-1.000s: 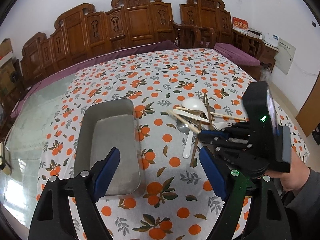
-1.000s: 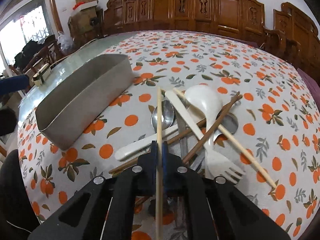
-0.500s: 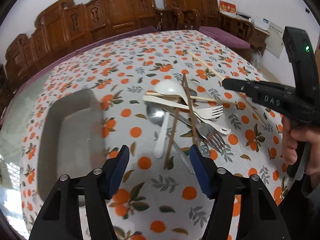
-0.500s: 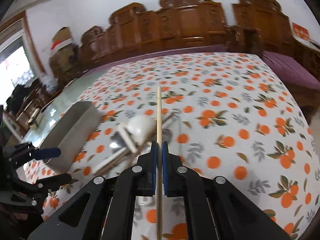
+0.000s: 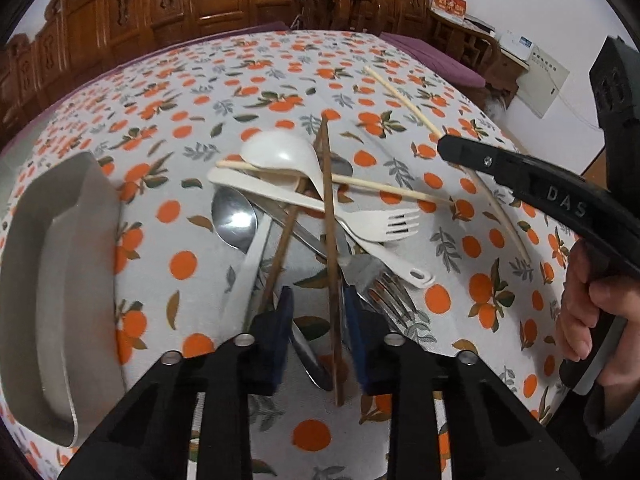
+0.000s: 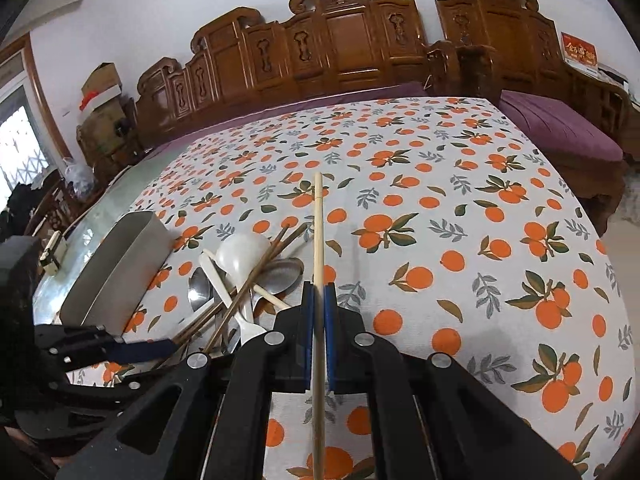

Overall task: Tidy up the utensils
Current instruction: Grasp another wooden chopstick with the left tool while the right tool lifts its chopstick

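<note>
A pile of utensils lies mid-table: a white ladle spoon (image 5: 280,152), a white plastic fork (image 5: 384,224), a steel spoon (image 5: 234,216), a steel fork (image 5: 384,284), dark brown chopsticks and a pale chopstick. My left gripper (image 5: 318,312) is low over the pile's near end, its blue pads open around a dark brown chopstick (image 5: 330,216). My right gripper (image 6: 318,300) is shut on a pale bamboo chopstick (image 6: 318,232) and holds it raised above the table, right of the pile; it shows in the left wrist view (image 5: 404,98) too.
A grey metal tray (image 5: 60,240) stands left of the pile, also in the right wrist view (image 6: 116,264). The orange-print tablecloth (image 6: 460,240) covers the table. Carved wooden chairs (image 6: 340,52) line the far side.
My left gripper has moved down and forward onto the pile and narrowed around a brown chopstick. My right gripper has lifted the pale chopstick off the pile and swung right.
</note>
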`<state>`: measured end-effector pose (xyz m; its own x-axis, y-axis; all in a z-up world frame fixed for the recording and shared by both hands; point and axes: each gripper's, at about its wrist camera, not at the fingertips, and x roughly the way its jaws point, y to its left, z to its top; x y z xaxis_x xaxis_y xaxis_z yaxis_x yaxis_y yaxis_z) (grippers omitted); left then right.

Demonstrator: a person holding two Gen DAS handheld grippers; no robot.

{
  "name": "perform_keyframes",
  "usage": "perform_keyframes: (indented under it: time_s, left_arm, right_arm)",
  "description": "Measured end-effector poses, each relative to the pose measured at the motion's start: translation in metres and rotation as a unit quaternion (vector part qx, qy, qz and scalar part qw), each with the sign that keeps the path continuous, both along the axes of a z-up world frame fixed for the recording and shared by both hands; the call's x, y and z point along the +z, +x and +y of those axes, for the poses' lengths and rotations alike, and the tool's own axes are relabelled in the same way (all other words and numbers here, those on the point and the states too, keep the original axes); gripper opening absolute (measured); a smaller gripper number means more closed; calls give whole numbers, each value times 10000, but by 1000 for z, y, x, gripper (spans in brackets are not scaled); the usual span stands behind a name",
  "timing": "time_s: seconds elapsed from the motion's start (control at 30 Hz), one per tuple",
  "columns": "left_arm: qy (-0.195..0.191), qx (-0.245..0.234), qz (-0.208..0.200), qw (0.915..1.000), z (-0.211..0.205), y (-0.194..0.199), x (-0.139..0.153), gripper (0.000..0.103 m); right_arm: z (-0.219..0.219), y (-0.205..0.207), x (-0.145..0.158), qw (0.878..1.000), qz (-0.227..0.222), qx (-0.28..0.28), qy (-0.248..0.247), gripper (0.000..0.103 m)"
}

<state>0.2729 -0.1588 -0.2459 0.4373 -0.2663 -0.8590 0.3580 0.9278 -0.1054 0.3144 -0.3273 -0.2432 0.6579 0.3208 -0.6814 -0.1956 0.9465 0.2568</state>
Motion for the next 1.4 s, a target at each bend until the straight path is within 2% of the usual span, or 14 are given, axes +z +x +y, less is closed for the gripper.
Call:
perform_keyframes:
  time_s: [0.13, 0.27, 0.33, 0.9, 1.17, 1.4]
  left_arm:
    - [35, -67, 1, 10000, -4, -1, -5, 17]
    - [116, -91, 46, 9999, -7, 2, -11, 15]
    - [106, -88, 35, 9999, -7, 2, -11, 5]
    - [-85, -37, -338, 9994, 22, -41, 42, 4]
    - [13, 81, -520, 9986, 55, -50, 63, 4]
    - [131, 365, -606, 9974, 98, -47, 75, 4]
  right_arm:
    - [0, 0, 0, 10000, 11, 12, -18, 6]
    - [6, -1, 0, 10000, 23, 56, -58, 6]
    - [10, -2, 0, 9999, 17, 90, -74, 6]
    - [48, -34, 18, 9992, -127, 377, -31, 6]
    - [68, -52, 28, 9985, -201, 502, -119, 6]
    - [88, -61, 34, 9974, -250, 664, -96, 6]
